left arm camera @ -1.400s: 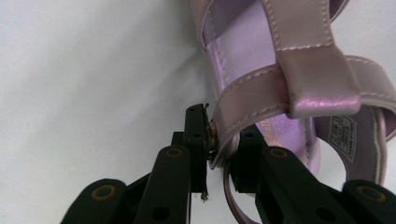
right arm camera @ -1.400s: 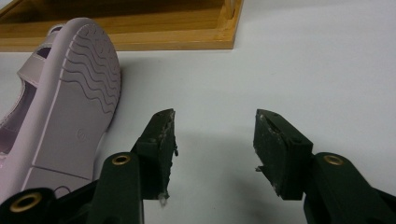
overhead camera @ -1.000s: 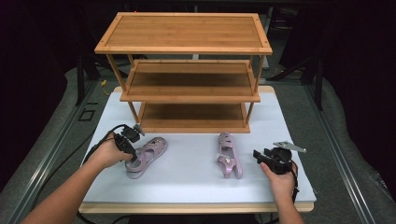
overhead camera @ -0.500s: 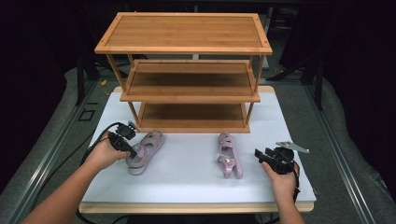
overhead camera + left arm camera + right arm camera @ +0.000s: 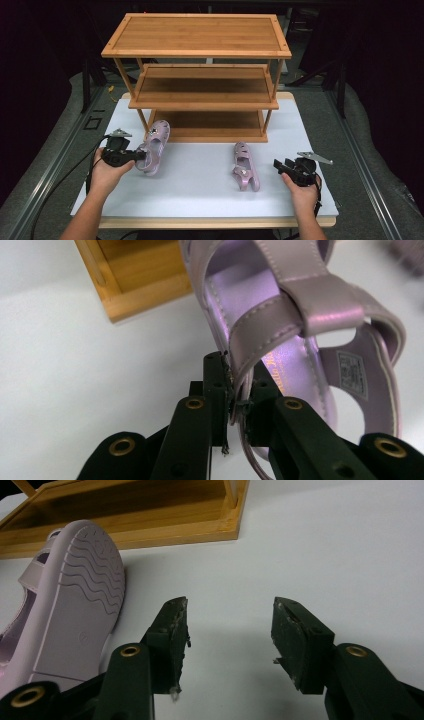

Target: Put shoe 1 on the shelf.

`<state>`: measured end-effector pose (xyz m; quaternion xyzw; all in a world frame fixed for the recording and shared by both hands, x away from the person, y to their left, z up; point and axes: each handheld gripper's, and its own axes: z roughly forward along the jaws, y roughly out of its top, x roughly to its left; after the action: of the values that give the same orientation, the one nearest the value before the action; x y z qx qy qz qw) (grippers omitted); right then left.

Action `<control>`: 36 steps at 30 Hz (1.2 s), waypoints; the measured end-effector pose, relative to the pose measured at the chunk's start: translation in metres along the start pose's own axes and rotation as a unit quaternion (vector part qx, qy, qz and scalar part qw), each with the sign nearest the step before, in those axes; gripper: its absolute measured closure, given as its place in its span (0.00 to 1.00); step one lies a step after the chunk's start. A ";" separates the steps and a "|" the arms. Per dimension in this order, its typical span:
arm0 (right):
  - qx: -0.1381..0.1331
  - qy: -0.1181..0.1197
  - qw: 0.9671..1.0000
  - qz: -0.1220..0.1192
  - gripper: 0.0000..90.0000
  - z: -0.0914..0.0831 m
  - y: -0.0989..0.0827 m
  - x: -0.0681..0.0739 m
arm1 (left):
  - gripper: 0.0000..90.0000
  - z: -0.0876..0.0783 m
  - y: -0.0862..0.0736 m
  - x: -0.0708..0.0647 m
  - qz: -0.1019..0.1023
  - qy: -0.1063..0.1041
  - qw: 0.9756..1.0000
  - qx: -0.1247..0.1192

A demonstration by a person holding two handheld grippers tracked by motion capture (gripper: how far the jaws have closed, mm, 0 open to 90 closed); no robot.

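A lilac sandal (image 5: 155, 145) hangs tilted just above the white table, toe toward the wooden rack. My left gripper (image 5: 134, 156) is shut on its heel strap. In the left gripper view my left gripper (image 5: 235, 390) has its pads pinching that strap edge, and the sandal (image 5: 300, 305) stretches away above them. The second lilac sandal (image 5: 245, 169) lies on its side right of centre; its sole (image 5: 75, 615) faces the right gripper view. My right gripper (image 5: 281, 165) rests just right of it, and in its own view the right gripper (image 5: 227, 630) stands open with nothing between the jaws.
A three-tier bamboo shoe rack (image 5: 200, 75) stands at the back of the white table (image 5: 200, 200); its bottom shelf (image 5: 210, 125) is bare. Its corner post (image 5: 130, 285) is close to the held sandal. Dark floor and rails surround the table.
My left gripper has lifted the left sandal off the table and carried it toward the rack's bottom left corner. The right gripper and the other sandal have not moved.
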<state>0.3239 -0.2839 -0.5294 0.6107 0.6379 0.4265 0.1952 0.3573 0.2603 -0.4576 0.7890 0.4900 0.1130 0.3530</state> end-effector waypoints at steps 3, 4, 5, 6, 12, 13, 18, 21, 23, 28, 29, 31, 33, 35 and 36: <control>0.004 0.004 1.000 0.007 0.54 -0.001 -0.001 -0.002 | 0.92 -0.007 0.000 0.001 -0.013 0.002 0.999 -0.030; 0.002 0.004 1.000 0.010 0.54 -0.001 -0.001 -0.002 | 0.92 -0.009 0.001 0.000 -0.014 0.002 0.999 -0.042; 0.003 0.004 1.000 0.011 0.54 -0.001 -0.001 -0.003 | 0.92 -0.012 0.001 -0.001 -0.018 0.000 0.998 -0.056; 0.002 0.005 1.000 0.014 0.54 -0.001 0.000 -0.004 | 0.92 -0.014 0.001 -0.002 -0.019 0.003 0.997 -0.068; 0.000 0.006 1.000 0.020 0.54 0.000 -0.001 -0.006 | 0.92 -0.022 -0.007 -0.014 -0.017 0.041 0.990 -0.131; 0.000 0.005 1.000 0.020 0.54 0.000 -0.001 -0.006 | 0.92 -0.023 -0.009 -0.014 -0.020 0.033 0.990 -0.137; -0.001 0.006 1.000 0.021 0.54 0.000 -0.001 -0.006 | 0.92 -0.037 -0.015 -0.021 -0.019 0.034 0.986 -0.164; -0.008 0.005 1.000 0.020 0.54 0.001 -0.001 -0.004 | 0.92 -0.045 -0.016 -0.027 -0.022 0.033 0.979 -0.199; -0.006 0.006 1.000 0.020 0.54 0.001 -0.001 -0.004 | 0.92 -0.050 -0.013 -0.030 -0.023 0.034 0.974 -0.221; -0.008 0.005 1.000 0.021 0.54 0.001 -0.001 -0.005 | 0.92 -0.055 -0.010 -0.035 -0.018 0.037 0.961 -0.273; -0.009 0.004 1.000 0.022 0.54 0.001 -0.001 -0.005 | 0.92 -0.056 -0.009 -0.035 -0.021 0.038 0.958 -0.282; -0.002 0.006 1.000 0.023 0.54 -0.001 -0.001 -0.006 | 0.92 -0.056 -0.007 -0.036 -0.023 0.040 0.956 -0.288; -0.004 0.005 1.000 0.023 0.54 0.000 -0.001 -0.006 | 0.92 -0.057 -0.003 -0.037 -0.023 0.037 0.956 -0.289; -0.005 0.007 1.000 0.022 0.54 0.000 -0.001 -0.006 | 0.92 -0.056 0.001 -0.037 -0.024 0.023 0.956 -0.290; -0.005 0.007 1.000 0.024 0.54 0.000 -0.001 -0.006 | 0.92 -0.056 0.004 -0.037 -0.023 0.018 0.957 -0.288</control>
<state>0.3248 -0.2896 -0.5316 0.6219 0.6225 0.4382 0.1836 0.3120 0.2526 -0.4079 0.6401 0.4615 0.2555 0.5586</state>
